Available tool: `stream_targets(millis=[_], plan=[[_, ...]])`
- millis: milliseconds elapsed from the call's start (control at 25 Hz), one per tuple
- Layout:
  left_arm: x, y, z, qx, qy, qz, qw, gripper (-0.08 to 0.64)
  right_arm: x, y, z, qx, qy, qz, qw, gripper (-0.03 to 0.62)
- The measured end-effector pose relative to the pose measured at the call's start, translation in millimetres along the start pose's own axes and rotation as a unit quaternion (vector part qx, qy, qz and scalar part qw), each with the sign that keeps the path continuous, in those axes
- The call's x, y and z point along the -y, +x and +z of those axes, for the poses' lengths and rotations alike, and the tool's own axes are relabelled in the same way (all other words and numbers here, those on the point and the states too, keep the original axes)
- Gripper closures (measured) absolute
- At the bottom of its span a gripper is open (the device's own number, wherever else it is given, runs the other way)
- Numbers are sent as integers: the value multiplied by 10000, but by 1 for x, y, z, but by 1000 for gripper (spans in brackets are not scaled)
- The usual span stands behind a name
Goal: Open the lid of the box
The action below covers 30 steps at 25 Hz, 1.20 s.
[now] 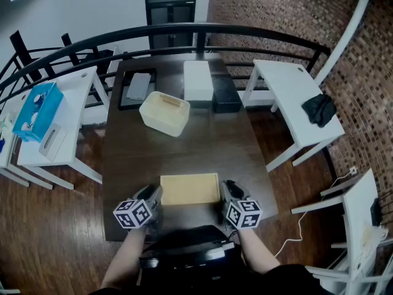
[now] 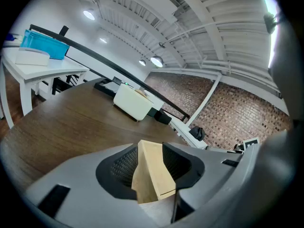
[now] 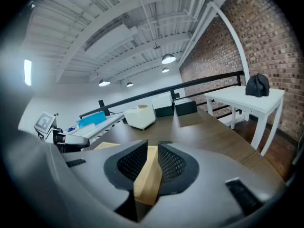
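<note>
A flat tan wooden lid lies level near the table's front edge, held at both short ends. My left gripper is shut on its left edge, and my right gripper on its right edge. In the left gripper view the lid's corner sits pinched between the dark meshed pads. The right gripper view shows the lid's edge squeezed between its pads. The cream box stands farther back on the table, left of centre, and shows in both gripper views.
A white box and a black box stand at the table's far end, beside a black tray. White side tables flank the brown table: the left one carries a blue box, the right one a black cloth. A black railing curves behind.
</note>
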<state>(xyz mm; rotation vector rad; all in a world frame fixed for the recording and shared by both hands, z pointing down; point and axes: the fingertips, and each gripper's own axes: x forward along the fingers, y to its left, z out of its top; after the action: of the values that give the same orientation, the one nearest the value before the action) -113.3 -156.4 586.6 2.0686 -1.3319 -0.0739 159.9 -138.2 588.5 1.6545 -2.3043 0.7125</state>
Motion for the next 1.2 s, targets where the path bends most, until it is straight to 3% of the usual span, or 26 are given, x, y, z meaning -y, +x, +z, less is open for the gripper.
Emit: stream_targets(millis=[160,200,360,680,880,1200], plan=[[-1,19,-22,-416,44,56,9991,383,-7,10,-18,-328,-122,96,9993,521],[-2,22,-26,-495,67,107,9987,383,-7,12,-21,-406,-131,131,9990,478],[-8,28,-39,-689,31,282,9972,383,-6,17,-31,-612,-180,185,9978,471],[-10,27,-39,-556,-339,268,9975,423,-5,26,-52,-999,-77,178,9948,471],[-21,17,-31,-443,-550,276,9971,495,-8,29,-54,-1032,50,224,9944,471],[-57,-7,-17,-268,-733,412,9961,502,-1,28,-57,-992,315,220,9943,470]])
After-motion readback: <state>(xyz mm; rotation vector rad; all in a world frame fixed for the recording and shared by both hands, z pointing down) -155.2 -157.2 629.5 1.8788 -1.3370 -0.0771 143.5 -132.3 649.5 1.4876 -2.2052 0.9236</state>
